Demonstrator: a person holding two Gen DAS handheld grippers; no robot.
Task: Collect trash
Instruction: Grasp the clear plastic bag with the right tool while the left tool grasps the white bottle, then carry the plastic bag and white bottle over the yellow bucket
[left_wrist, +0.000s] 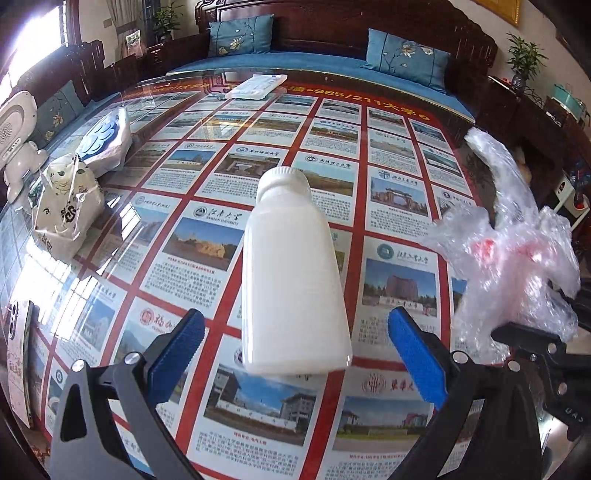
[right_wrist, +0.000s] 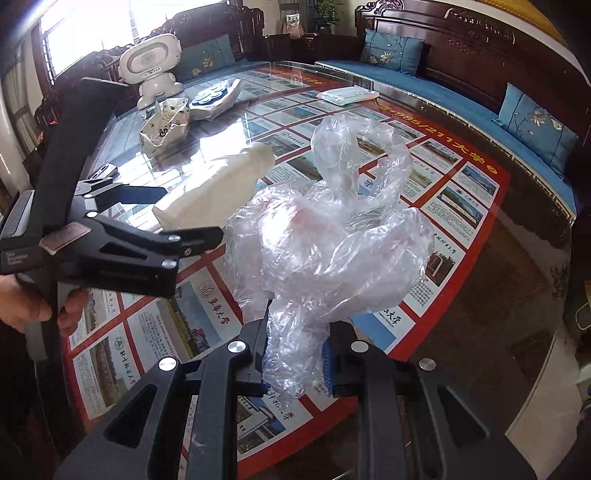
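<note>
Two grippers work over a glass-topped counter (left_wrist: 402, 122) whose surface covers a red-bordered poster of university photos. With the white plastic bottle (left_wrist: 293, 280) as the landmark: it stands capped near the middle of the counter, and the left gripper (left_wrist: 295, 354) has its blue-padded fingers (left_wrist: 177, 350) spread wide on either side of the bottle's base, neither pad touching it. To the right of the bottle, just beside it, hangs a crumpled clear plastic bag (right_wrist: 325, 236) with faint pink marks inside, raised off the glass; the right gripper (right_wrist: 295, 365) has its fingers drawn narrow and pinched on the bag's lower folds. In the right wrist view a person's hand (right_wrist: 33, 302) grips the left tool's handle at the left edge. Left of the bottle, well apart, sits a white printed bag (left_wrist: 66, 210), with a blue-and-white packet (left_wrist: 107, 140) just behind it and a white toy robot (right_wrist: 151, 70) at the counter's edge beyond. Far behind the bottle lies a flat white package (left_wrist: 258, 85), and past the counter a dark wooden bench carries blue cushions (left_wrist: 406, 55).
</note>
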